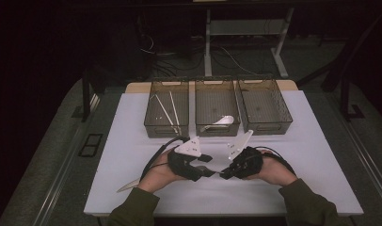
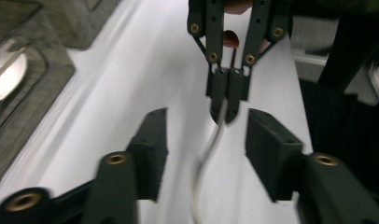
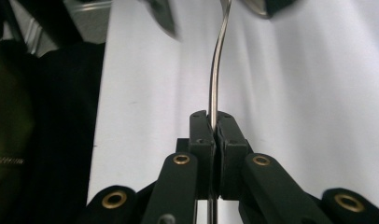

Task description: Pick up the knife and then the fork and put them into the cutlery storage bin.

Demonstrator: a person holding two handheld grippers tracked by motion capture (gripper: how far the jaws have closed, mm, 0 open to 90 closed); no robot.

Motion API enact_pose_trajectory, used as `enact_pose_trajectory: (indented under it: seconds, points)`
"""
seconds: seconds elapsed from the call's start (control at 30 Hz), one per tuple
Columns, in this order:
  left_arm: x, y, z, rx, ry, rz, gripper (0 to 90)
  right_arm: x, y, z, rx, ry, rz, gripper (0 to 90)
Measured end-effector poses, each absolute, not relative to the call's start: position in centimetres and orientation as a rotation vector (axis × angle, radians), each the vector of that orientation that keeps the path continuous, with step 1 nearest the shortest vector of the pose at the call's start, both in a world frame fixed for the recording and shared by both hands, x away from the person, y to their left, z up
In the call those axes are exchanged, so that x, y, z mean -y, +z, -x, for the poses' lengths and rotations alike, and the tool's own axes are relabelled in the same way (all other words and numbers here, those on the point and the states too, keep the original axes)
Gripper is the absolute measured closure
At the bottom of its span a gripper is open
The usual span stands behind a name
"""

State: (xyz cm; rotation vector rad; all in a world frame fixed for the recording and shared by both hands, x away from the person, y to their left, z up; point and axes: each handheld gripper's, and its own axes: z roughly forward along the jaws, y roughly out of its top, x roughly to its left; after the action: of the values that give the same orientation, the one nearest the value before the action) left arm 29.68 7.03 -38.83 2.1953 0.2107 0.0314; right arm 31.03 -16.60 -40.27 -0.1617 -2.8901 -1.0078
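**Handover of a thin metal utensil above the white table**

A dark room surrounds a white table point(image 1: 132, 122), with three smoky, translucent plastic bins in a row across the upper middle of the high view. The left bin point(image 1: 166, 109) holds pale sticks, probably chopsticks, lying aslant; the middle bin point(image 1: 216, 109) holds a white spoon point(image 1: 222, 121); the right bin point(image 1: 265, 107) looks bare. That sorting suggests each bin takes one kind of cutlery.

In the lower middle of that view the two hands meet, tips almost touching. The right gripper point(image 3: 214, 122) has its black jaws pinched tight on a slim metal handle point(image 3: 215, 70), a smooth, shiny strip that rises from the pads and curves toward the top of the right gripper view. In the left gripper view the left gripper point(image 2: 204, 135) stands half wide, its blocky matte pads on either side of the same handle but clear of it, so the grip seems to have passed to the right hand. This end-on hold probably lets the right hand carry the piece to a bin.

The utensil's head is blurred and cropped, so I cannot tell spoon from fork. A pale utensil point(image 1: 128, 187) lies on the table at lower left, beside the left forearm.
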Motion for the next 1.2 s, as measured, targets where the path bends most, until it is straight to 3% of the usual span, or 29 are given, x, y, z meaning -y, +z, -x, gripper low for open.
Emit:
enact_pose_trajectory:
  seconds: [0.53, 0.97, 1.2]
  points:
    - [-11.9, -39.8, -28.4, -0.436, 0.162, -2.115, 18.8, 22.0, -38.2, -32.7, 2.918, -1.135, 0.507, 86.8]
    - [-15.5, -42.1, -27.3, -0.582, 0.214, -2.05, 3.2, 26.6, -35.6, -35.7, 2.877, -1.268, 0.938, 86.8]
    - [-15.6, -42.4, -27.3, -0.606, 0.227, -2.044, 0.0, 28.7, -34.4, -38.5, 2.863, -1.296, 1.163, 86.8]
